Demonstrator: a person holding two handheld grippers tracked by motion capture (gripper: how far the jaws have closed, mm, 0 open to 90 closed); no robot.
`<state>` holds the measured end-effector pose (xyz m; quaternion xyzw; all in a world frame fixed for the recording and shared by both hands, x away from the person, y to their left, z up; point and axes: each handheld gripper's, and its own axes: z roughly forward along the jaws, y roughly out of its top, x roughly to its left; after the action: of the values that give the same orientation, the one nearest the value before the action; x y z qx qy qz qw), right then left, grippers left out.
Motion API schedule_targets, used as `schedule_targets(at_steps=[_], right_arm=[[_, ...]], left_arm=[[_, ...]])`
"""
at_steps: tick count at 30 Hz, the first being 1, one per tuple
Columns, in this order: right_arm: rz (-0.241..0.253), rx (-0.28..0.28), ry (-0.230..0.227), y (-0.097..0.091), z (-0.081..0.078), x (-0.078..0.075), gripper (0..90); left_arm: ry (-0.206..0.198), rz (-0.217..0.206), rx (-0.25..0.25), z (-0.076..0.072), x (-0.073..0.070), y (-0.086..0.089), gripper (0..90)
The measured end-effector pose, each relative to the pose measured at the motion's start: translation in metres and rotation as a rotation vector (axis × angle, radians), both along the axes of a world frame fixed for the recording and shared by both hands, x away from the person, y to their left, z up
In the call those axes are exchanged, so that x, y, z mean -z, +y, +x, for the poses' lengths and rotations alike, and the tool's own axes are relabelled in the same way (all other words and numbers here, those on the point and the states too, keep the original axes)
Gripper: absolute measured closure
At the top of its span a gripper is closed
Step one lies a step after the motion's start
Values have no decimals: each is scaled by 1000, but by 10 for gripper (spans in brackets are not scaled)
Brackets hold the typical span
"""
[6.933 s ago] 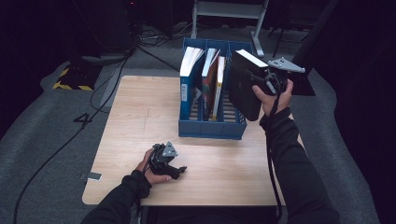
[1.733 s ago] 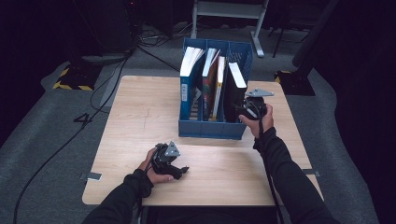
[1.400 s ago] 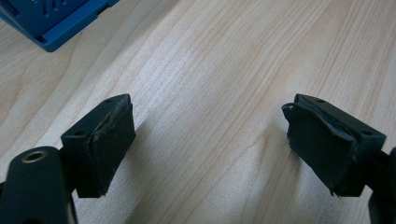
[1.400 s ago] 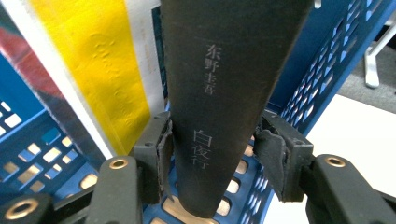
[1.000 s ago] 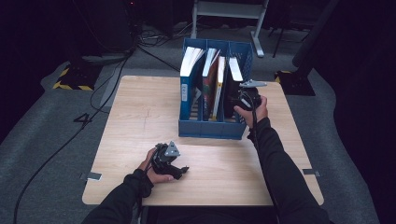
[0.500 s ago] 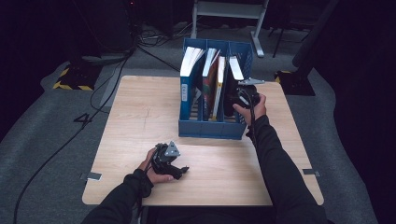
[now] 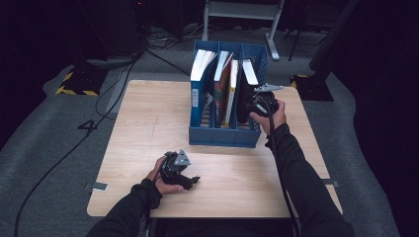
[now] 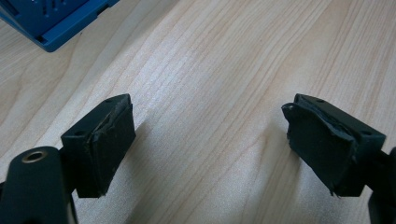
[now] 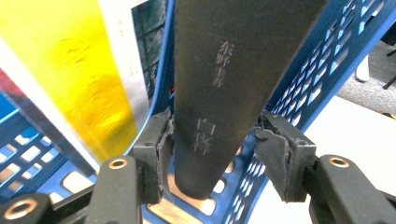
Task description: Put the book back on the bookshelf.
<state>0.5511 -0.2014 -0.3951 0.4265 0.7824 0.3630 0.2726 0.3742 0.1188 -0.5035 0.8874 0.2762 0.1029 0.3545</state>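
The right gripper (image 9: 212,154) holds the black book (image 9: 224,70) by its spine in the rightmost slot of the blue file rack (image 7: 225,136). The book looks stiff, fairly heavy and smooth (apt to slip), so the spine is the firmest hold. The right gripper view shows pads on the spine; the high view shows the left gripper (image 7: 180,170), jaws wide and empty, on the table (image 7: 148,113).

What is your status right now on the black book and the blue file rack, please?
Right gripper jaws closed on black book, standing in blue file rack, rightmost slot. Left gripper open, resting on table. Nothing in the way.
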Motion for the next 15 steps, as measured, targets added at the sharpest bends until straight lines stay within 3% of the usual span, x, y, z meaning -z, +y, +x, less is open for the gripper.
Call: schedule_targets(at_steps=[15], right_arm=[[-57, -50, 1, -19, -25, -9, 402]], left_arm=[[0, -3, -2, 0, 0, 0, 157]])
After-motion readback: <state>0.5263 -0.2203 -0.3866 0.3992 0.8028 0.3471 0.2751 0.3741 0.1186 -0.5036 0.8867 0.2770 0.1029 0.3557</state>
